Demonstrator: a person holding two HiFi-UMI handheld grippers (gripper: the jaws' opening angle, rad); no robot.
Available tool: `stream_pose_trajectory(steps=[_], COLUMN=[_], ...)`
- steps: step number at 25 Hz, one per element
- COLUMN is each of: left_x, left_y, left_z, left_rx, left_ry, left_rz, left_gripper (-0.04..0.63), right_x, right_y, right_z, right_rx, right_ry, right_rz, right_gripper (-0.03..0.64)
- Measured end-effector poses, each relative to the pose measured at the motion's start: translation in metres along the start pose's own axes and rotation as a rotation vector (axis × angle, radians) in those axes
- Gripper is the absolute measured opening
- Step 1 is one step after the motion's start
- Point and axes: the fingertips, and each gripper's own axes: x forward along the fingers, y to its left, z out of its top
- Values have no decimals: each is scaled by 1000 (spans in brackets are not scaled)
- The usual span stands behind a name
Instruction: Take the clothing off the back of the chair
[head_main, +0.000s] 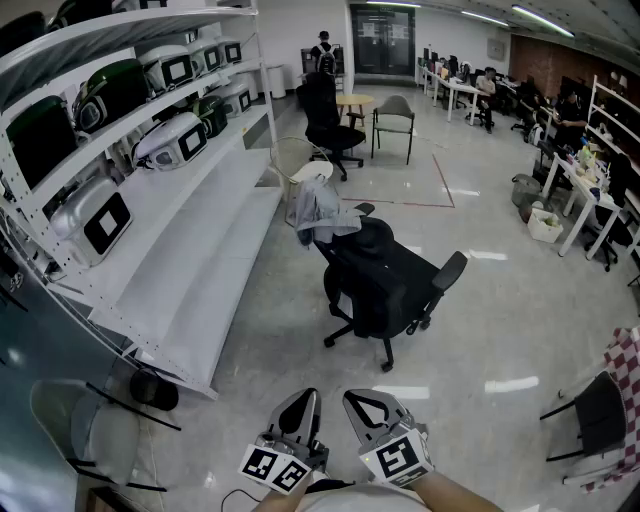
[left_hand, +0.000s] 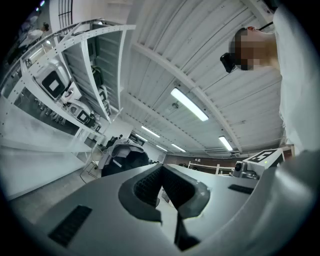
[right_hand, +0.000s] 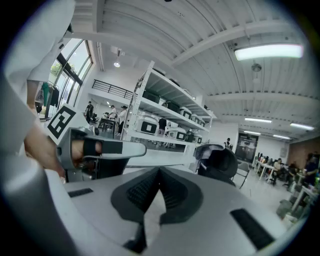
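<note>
A black office chair (head_main: 388, 287) stands on the shiny floor in the middle of the head view. A grey garment (head_main: 321, 213) hangs over the top of its backrest, on the side toward the shelves. My left gripper (head_main: 305, 397) and right gripper (head_main: 358, 399) sit side by side at the bottom edge, well short of the chair, both shut with nothing between the jaws. The left gripper view shows its shut jaws and, beyond them, the chair with the garment (left_hand: 121, 148). The right gripper view looks over its shut jaws at the chair (right_hand: 219, 163), with the left gripper (right_hand: 102, 149) at the left.
Long white shelves (head_main: 185, 235) with boxy appliances run along the left. Another black chair (head_main: 328, 118), a grey chair (head_main: 394, 113) and a round table (head_main: 352, 99) stand behind. A dark chair (head_main: 597, 416) is at the lower right. People sit at desks (head_main: 585, 185) far right.
</note>
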Motion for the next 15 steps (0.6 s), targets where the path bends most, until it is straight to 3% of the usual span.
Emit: stream_pose_trajectory(steps=[15], left_x=[3], left_y=[2], left_z=[-1], left_rx=[3], left_ry=[-3], left_rz=[6], left_gripper=[8], right_x=[1], right_y=[-5], right_z=[-2], right_rx=[-5], right_ry=[-12], right_rz=[-15], right_gripper=[17])
